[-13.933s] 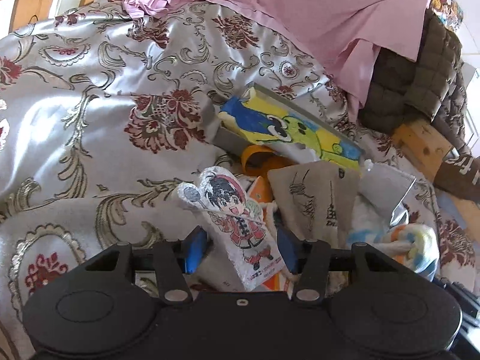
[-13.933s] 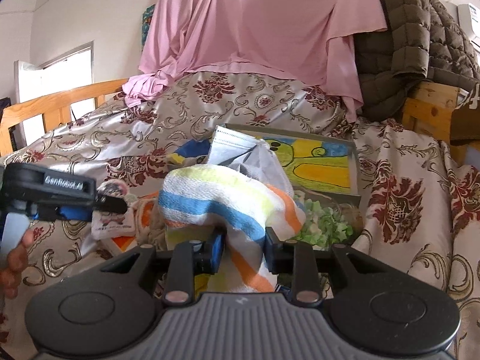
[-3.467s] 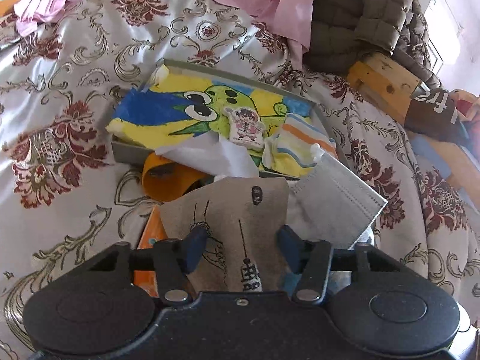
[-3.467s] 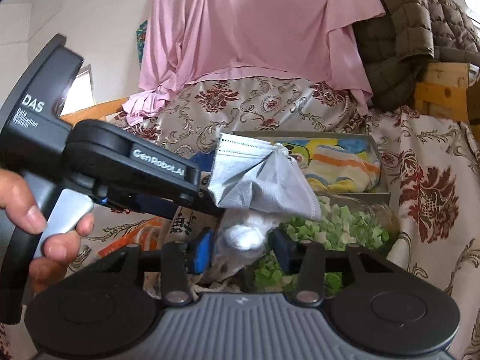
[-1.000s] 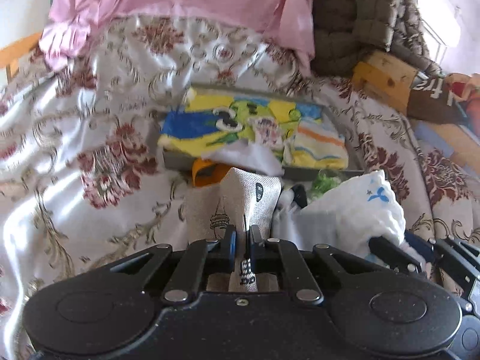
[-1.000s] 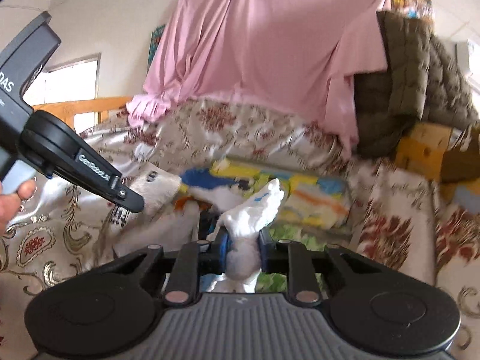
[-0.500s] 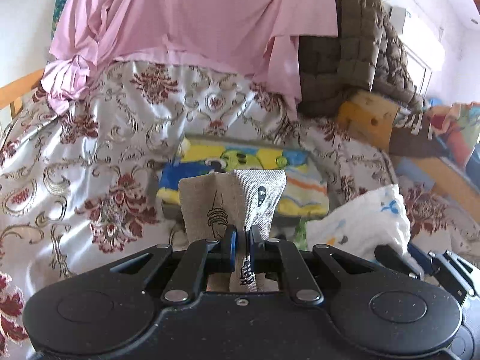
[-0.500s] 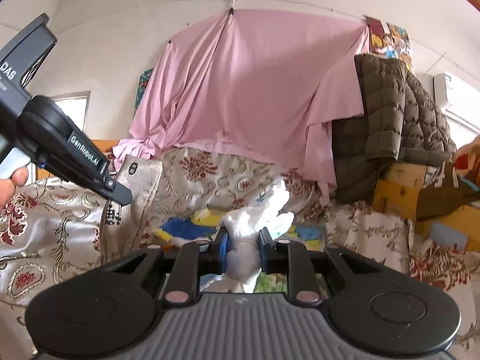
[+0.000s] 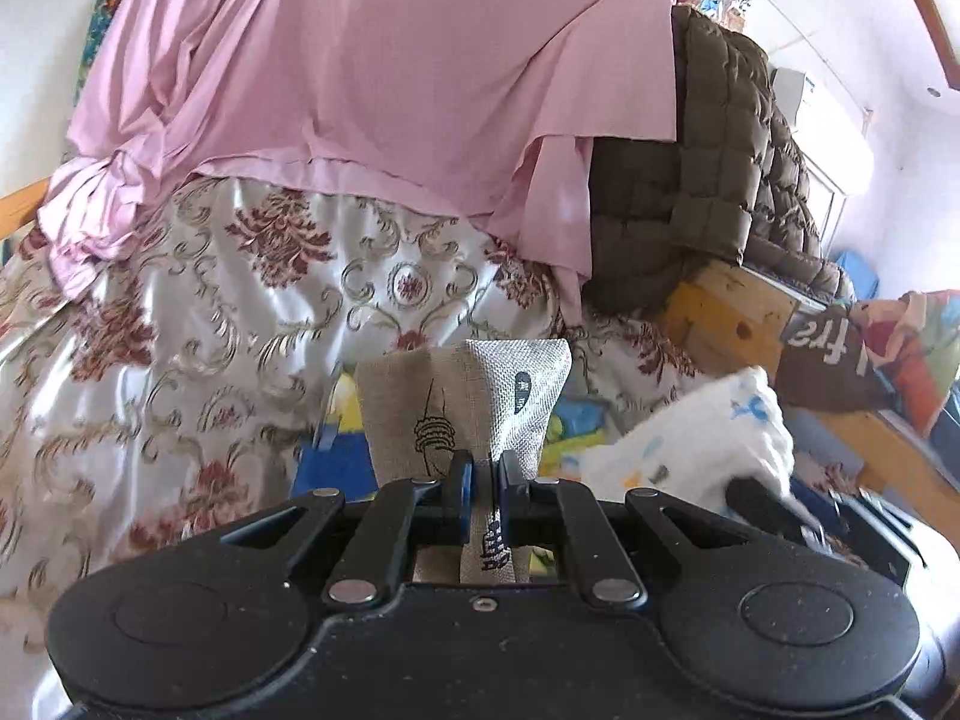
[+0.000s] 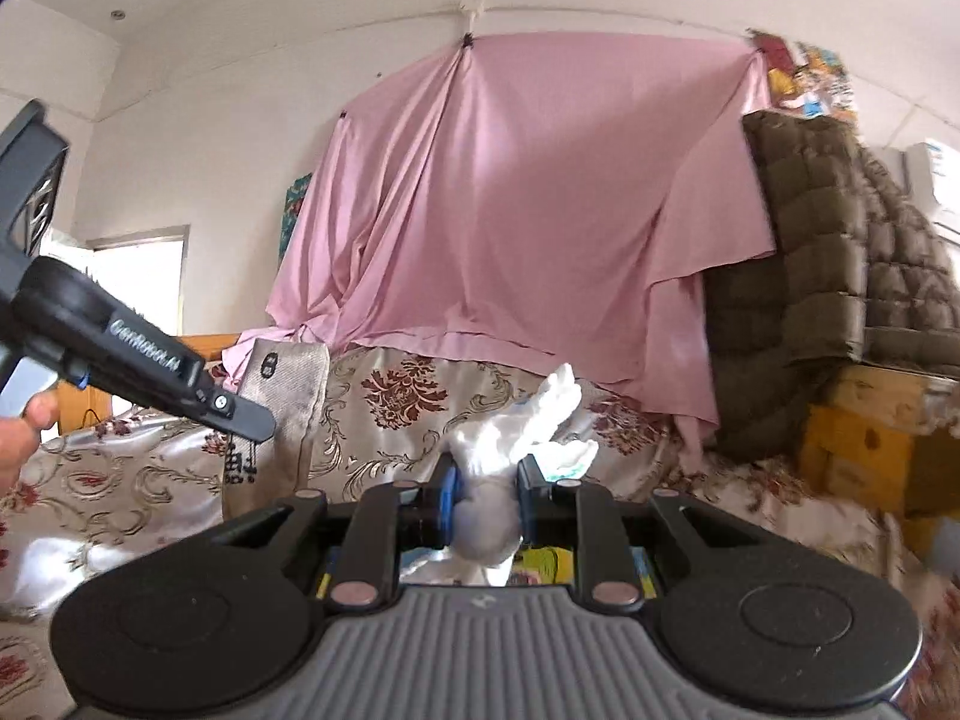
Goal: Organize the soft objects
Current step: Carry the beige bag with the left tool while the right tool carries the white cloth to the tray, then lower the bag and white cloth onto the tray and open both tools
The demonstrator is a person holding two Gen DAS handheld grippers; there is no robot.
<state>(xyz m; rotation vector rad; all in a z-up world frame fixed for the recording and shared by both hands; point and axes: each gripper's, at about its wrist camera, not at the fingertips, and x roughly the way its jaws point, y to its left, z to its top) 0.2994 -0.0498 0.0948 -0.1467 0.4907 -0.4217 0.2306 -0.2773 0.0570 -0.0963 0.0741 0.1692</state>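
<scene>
My left gripper [image 9: 482, 480] is shut on a beige linen pouch [image 9: 462, 396] printed with a black tower, held up above the bed. The same pouch [image 10: 282, 396] hangs from the left gripper [image 10: 252, 420] at the left of the right wrist view. My right gripper [image 10: 485, 495] is shut on a bunched white cloth [image 10: 510, 432] with small blue marks, also lifted; the cloth [image 9: 690, 450] shows at the right of the left wrist view. Below the pouch, the tray with the yellow and blue cartoon cloth [image 9: 333, 450] is mostly hidden.
A floral satin bedspread [image 9: 210, 324] covers the bed. A pink sheet [image 10: 510, 210] hangs on the back wall, with a brown quilted jacket [image 10: 840, 276] and cardboard boxes [image 10: 864, 444] to the right. A hand [image 10: 18, 432] holds the left gripper's handle.
Both grippers have risen with their loads and tilted up. The tray and the clutter on the bed have dropped almost out of both views, and the wall fills more of them.
</scene>
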